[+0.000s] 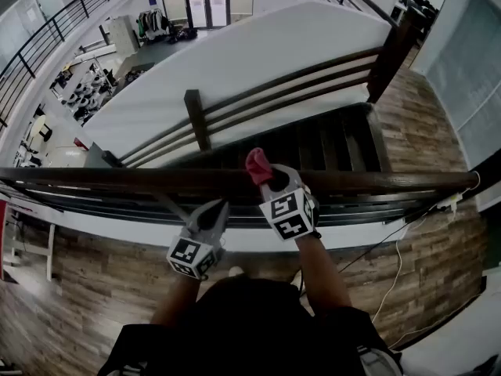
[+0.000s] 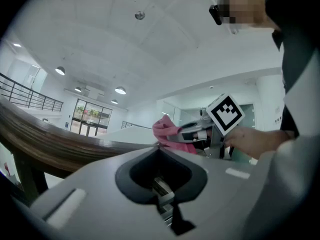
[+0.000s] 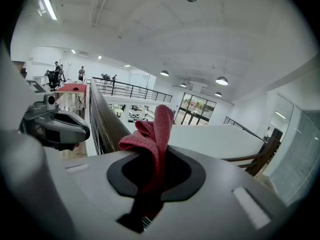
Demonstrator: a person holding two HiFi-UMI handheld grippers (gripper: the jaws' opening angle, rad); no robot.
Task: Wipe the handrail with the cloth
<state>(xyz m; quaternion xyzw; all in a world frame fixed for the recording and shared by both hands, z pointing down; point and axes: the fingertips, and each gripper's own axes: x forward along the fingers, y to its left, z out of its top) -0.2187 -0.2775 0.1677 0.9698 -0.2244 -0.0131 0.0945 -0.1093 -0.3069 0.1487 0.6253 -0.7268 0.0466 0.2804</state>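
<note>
I'm holding the cloth (image 1: 257, 165) pinched in the right gripper (image 1: 270, 180). The jaws are clamped on its lower part, so the loose bunch is sticking out past the tips. That bunch is sitting on top of the handrail (image 1: 117, 180), roughly mid-span, which I'm reading as the working contact for a wipe.

The left gripper (image 1: 218, 208) is hanging just beside it, under the rail on my side, with its jaws pressed together on nothing. Its tips are near the rail, but I can't tell if they're touching. I'm guessing it's parked there to stay out of the cloth's path.

I'm not seeing a bucket, bin or any other container in any view.

For the next move I'm expecting to need steady pressure while sliding along the rail. The risk is the cloth working out of the pinch.
</note>
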